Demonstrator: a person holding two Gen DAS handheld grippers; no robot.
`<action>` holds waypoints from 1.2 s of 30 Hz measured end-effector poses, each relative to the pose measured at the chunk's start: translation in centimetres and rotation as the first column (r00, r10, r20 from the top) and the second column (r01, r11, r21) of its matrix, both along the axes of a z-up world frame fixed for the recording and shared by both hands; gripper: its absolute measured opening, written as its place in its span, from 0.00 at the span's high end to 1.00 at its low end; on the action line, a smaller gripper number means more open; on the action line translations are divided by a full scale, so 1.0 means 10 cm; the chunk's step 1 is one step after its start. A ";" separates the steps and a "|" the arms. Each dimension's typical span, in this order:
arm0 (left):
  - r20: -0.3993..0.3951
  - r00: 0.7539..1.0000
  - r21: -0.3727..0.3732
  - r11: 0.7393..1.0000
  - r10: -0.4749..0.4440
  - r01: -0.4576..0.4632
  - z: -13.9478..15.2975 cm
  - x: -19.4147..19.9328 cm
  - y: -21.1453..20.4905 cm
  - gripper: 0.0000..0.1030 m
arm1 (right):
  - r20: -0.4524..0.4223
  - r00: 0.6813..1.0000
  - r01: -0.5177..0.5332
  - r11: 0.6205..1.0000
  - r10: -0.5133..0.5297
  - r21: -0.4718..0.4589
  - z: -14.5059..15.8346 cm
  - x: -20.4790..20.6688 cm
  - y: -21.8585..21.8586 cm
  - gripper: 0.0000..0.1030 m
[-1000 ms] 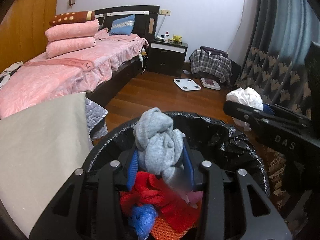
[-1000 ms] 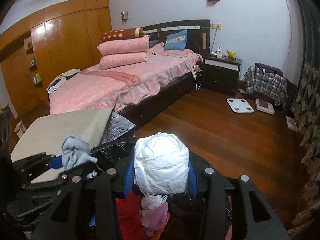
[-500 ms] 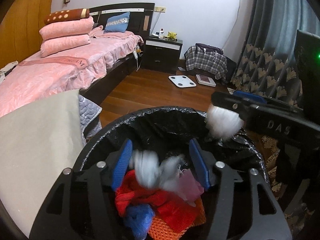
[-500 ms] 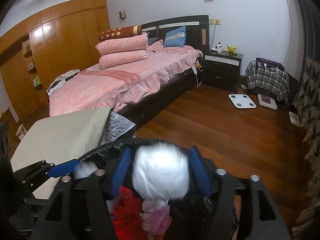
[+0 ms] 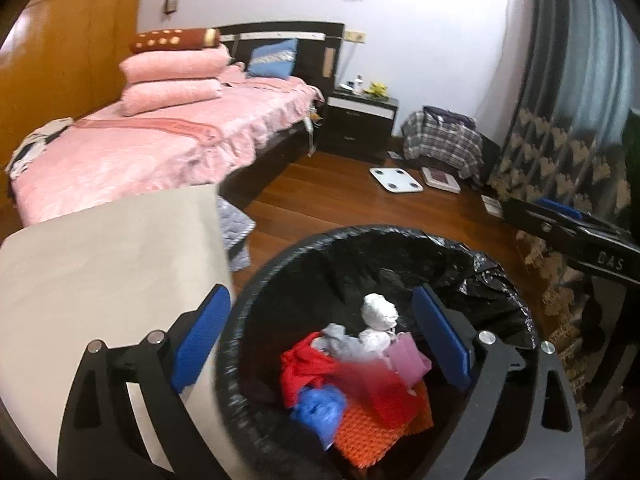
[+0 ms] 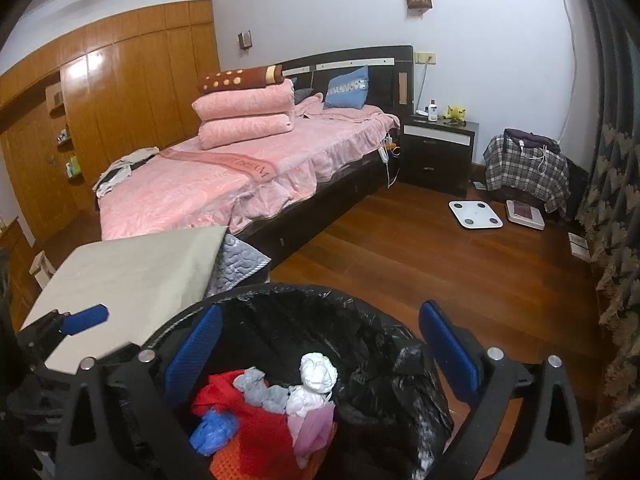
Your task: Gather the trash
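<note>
A black-lined trash bin (image 5: 496, 276) (image 6: 400, 332) stands right below both grippers. Inside lie a grey wad (image 5: 340, 340) (image 6: 260, 390), a white crumpled wad (image 5: 378, 312) (image 6: 318, 372), and red, blue, pink and orange scraps. My left gripper (image 5: 320, 340) hangs over the bin, its jaws opening wide, nothing between the blue pads (image 5: 200, 336). My right gripper (image 6: 320, 356) also hangs above the bin with jaws opening and nothing held. The right gripper's finger (image 5: 568, 224) shows at the right of the left wrist view.
A beige pad (image 5: 100, 264) (image 6: 132, 272) lies left of the bin. A pink bed (image 6: 240, 176) fills the left. A nightstand (image 6: 438, 152), a plaid-covered bag (image 6: 524, 168), two scales (image 6: 475, 214) on the wood floor, and curtains (image 6: 616, 220) stand at the right.
Both grippers opened. The grey wad dropped from the left gripper and the white wad from the right into the bin. Both grippers rose a little.
</note>
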State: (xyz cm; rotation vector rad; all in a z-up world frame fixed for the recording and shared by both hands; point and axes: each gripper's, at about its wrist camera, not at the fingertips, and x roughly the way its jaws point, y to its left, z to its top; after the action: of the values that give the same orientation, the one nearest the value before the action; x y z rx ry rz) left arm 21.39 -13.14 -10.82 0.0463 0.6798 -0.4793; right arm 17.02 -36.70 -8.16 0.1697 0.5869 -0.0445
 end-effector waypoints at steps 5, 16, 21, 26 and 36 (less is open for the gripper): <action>0.029 0.996 0.011 0.996 0.083 -0.083 0.22 -0.25 0.32 0.11 | 0.023 0.999 -0.028 1.000 0.028 -0.006 0.19 -0.26 0.15 0.06; 0.070 0.984 0.032 0.985 0.165 -0.168 0.49 -0.85 0.75 0.11 | 0.028 0.993 -0.113 0.992 0.115 -0.048 0.41 -0.78 0.74 0.06; 0.096 0.978 0.022 0.982 0.185 -0.188 0.62 -1.08 0.89 0.11 | 0.042 0.988 -0.145 0.988 0.148 -0.058 0.55 -0.93 0.93 0.06; 0.130 0.971 0.006 0.979 0.201 -0.203 0.76 -1.27 0.98 0.11 | 0.064 0.984 -0.164 0.985 0.167 -0.061 0.66 -1.06 1.06 0.06; 0.167 0.961 -0.019 0.975 0.220 -0.220 0.92 -1.49 1.03 0.10 | 0.084 0.978 -0.187 0.981 0.191 -0.061 0.72 -1.22 1.22 0.06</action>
State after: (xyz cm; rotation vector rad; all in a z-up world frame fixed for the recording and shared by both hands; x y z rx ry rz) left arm 6.46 -2.87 -1.66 0.0107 0.5117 -0.2574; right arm 4.84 -24.53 -0.97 0.0635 0.5095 0.1316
